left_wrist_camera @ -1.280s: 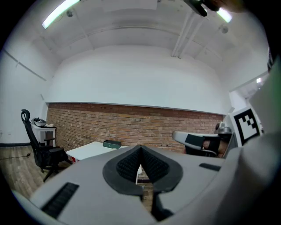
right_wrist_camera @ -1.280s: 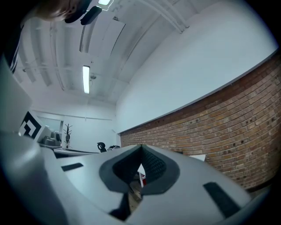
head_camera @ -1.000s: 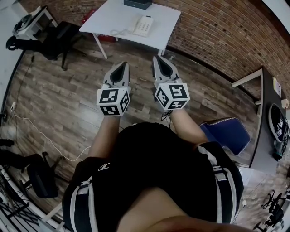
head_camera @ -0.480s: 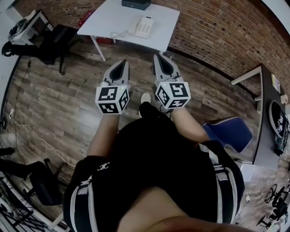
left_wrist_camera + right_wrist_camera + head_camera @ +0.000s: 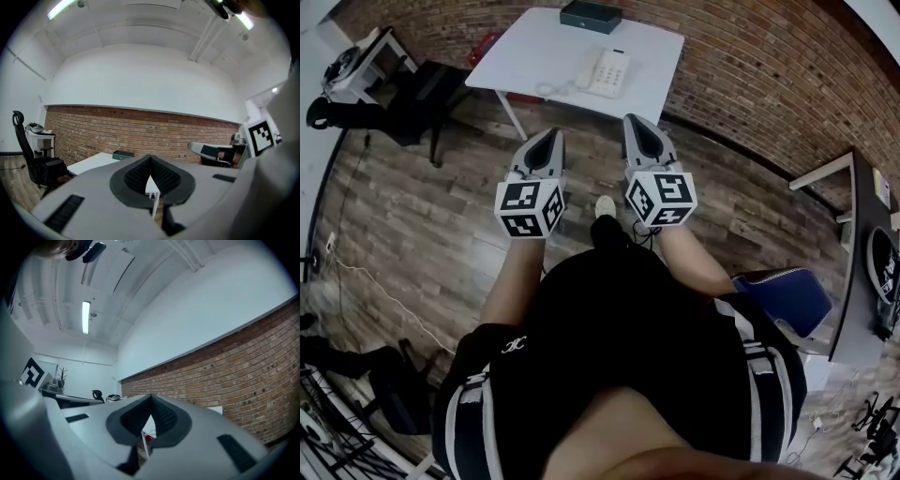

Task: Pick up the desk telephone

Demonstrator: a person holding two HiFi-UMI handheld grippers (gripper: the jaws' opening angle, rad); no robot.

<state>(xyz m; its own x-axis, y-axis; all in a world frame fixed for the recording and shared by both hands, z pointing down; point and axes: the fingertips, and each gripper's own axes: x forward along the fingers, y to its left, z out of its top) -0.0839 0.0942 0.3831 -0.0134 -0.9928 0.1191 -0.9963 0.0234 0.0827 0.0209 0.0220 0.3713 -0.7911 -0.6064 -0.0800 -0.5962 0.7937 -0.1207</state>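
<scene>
Sitting on table: one desk telephone, one box; left tongs, right tongs both pressed together.

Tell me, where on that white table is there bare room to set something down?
The table's left half is bare, from its left edge to the coiled cord. A narrower strip lies between the phone and the right edge. The middle is crowded: cord, phone, and a black box at the back.
</scene>
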